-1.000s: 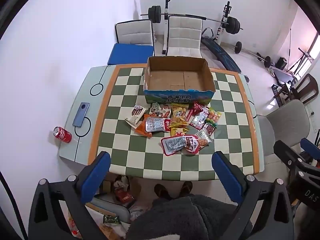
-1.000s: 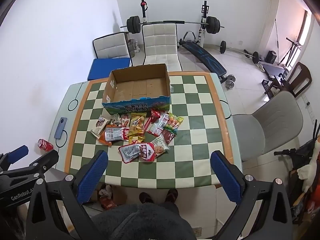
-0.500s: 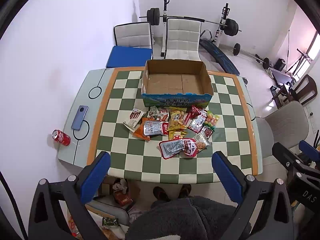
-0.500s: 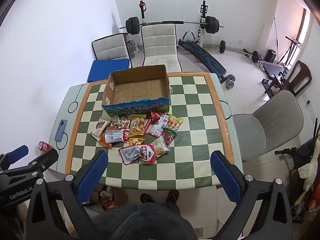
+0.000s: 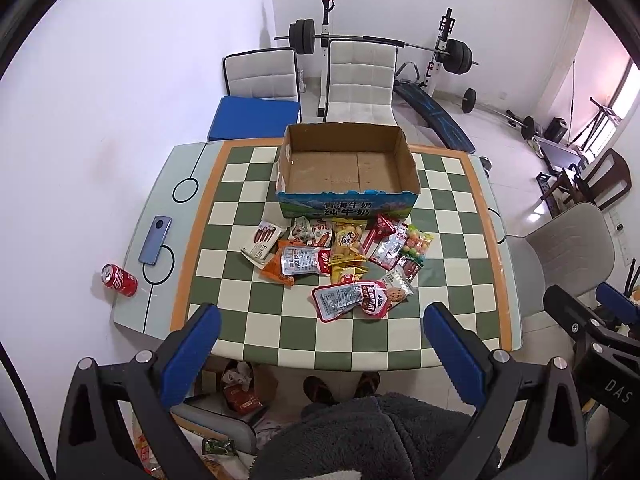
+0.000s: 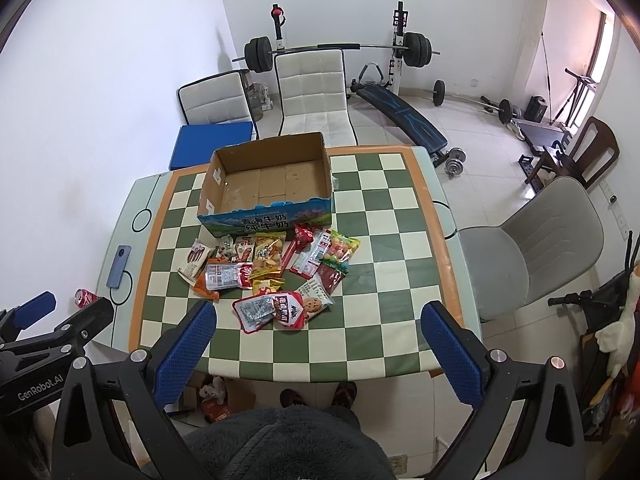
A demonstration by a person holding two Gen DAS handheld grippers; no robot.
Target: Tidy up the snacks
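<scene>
Snack pile (image 6: 272,276) in front of empty box (image 6: 266,178) w/ right tool (image 6: 320,340) open

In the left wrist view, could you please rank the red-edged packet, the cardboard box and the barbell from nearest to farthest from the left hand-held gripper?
1. Red-edged packet: at the pile's near edge, just ahead of the left hand-held gripper.
2. Cardboard box: mid-table, behind the snacks.
3. Barbell: on its rack at the back wall.
</scene>
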